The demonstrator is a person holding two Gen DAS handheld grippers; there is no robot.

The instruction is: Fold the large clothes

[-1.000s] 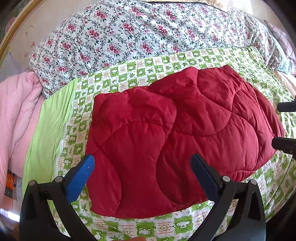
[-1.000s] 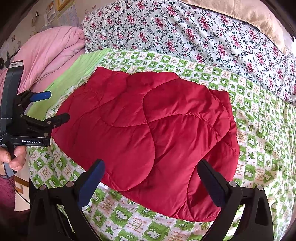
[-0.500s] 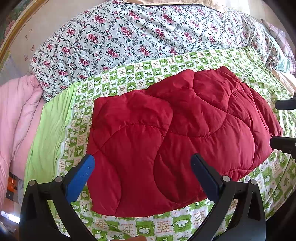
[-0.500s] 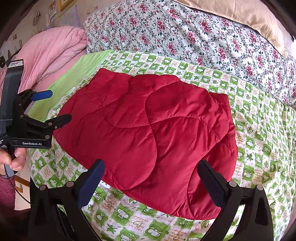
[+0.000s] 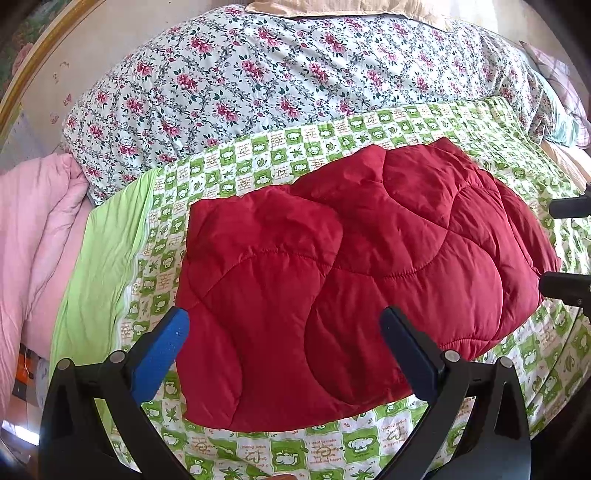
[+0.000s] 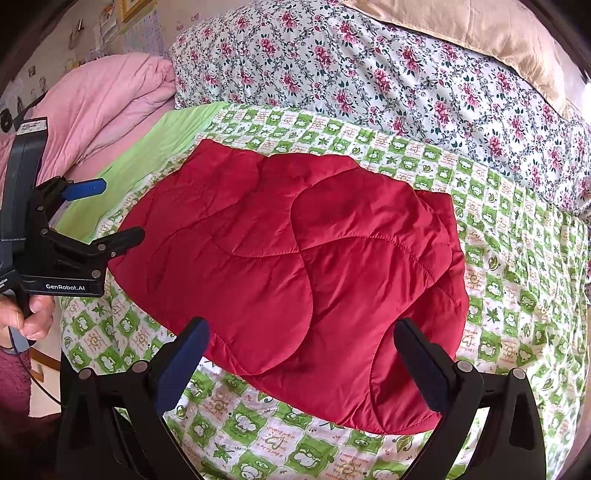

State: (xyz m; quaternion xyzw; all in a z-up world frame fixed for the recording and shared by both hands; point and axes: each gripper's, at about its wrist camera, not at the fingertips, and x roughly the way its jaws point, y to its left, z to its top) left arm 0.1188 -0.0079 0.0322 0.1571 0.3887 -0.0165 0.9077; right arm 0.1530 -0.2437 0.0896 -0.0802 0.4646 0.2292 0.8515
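Observation:
A red quilted garment (image 5: 351, 280) lies folded into a flat rounded bundle on the green checked sheet (image 5: 332, 155). My left gripper (image 5: 284, 325) hovers open over its near left edge with nothing between its fingers. At the right margin of the left wrist view, the right gripper (image 5: 565, 247) shows only as two black fingertips beside the bundle's right end. In the right wrist view the garment (image 6: 295, 266) fills the middle. My right gripper (image 6: 303, 328) is open above its near edge. The left gripper (image 6: 110, 212) is held open in a hand (image 6: 29, 314) at the bundle's left end.
A floral quilt (image 5: 295, 74) is piled behind the sheet (image 6: 517, 295), with a beige blanket (image 6: 480, 33) on top. A pink duvet (image 6: 99, 96) is heaped at the left end of the bed. The bed's near edge runs just below both grippers.
Both views have drawn back a little from the red garment, which lies unmoved. Both grippers stay open and empty.

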